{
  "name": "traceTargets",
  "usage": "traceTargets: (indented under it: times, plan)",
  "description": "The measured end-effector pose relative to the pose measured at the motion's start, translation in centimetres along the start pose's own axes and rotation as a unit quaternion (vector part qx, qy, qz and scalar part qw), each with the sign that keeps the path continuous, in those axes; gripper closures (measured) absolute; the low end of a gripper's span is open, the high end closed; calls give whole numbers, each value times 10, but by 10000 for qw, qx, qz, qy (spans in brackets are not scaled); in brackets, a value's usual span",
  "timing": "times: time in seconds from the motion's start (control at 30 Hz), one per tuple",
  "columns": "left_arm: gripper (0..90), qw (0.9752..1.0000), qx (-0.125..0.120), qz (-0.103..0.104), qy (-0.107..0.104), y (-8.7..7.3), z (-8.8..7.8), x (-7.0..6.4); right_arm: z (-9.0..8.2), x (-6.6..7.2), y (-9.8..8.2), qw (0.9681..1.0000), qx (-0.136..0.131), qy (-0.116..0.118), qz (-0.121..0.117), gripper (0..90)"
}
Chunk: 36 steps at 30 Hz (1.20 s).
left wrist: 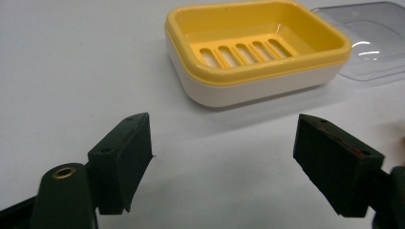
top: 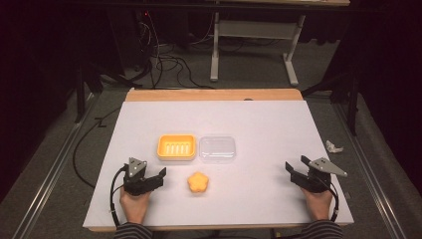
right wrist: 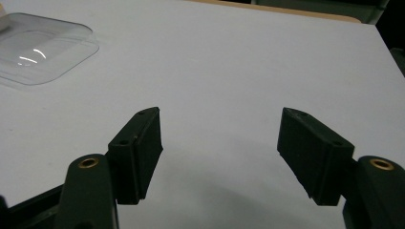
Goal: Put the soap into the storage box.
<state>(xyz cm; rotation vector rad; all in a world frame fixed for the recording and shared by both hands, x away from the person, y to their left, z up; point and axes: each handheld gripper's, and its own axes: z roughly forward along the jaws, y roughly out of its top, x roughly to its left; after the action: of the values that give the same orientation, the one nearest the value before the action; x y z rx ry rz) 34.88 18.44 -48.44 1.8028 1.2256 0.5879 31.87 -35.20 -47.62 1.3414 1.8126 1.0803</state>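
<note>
A yellow soap dish [top: 176,147] with a slotted insert and white base sits at the table's middle; it also stands ahead of the jaws in the left gripper view [left wrist: 253,47]. Its clear lid [top: 217,148] lies right beside it, open side up, seen too in the left gripper view [left wrist: 367,38] and right gripper view [right wrist: 38,47]. An orange flower-shaped soap [top: 198,182] lies nearer the front. My left gripper [top: 153,175] stands open just left of the soap, nothing between its jaws [left wrist: 222,162]. My right gripper [top: 293,168] stands open far to the right, over bare table [right wrist: 219,152].
The white table top [top: 268,129] has a wooden strip along its far edge. A crumpled bit of paper [top: 333,146] lies on the floor to the right. Cables [top: 164,59] and a desk frame [top: 254,45] stand on the floor beyond the table.
</note>
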Motion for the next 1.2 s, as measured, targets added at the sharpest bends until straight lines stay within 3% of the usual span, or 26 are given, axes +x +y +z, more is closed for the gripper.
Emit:
traceTargets:
  times: [0.43, 0.6, 0.7, 0.9, 1.0, 1.1, 1.17, 1.2]
  plan:
    - [224, 10000, 91, 2, -40, 1, 1, 1, -1, 0, 0, 10000, -52, -31, -1, 320]
    - [221, 10000, -21, 12, -8, 1, -1, 0, 0, 0, 0, 10000, -24, -21, 9, 323]
    - [217, 9999, -42, -83, -60, 1, -2, 1, 0, 0, 0, 10000, -4, -26, 30, 323]
    - [216, 10000, -58, 19, -66, 3, -1, -1, 1, -1, 1, 10000, 35, 25, 28, 324]
    - [217, 9998, -80, 1, -166, 5, -1, -1, 0, 1, 0, 10000, -11, -26, -38, 326]
    - [218, 9996, -99, -84, -254, 9, -1, 0, -1, 0, -1, 9999, -75, -71, 59, 323]
    - [227, 9995, -87, -34, -310, 10, 0, -1, -3, -1, -1, 9998, -148, -76, 74, 326]
    - [226, 9995, 30, 93, -313, 12, 0, -2, -2, -2, -1, 9999, -113, -65, 104, 324]
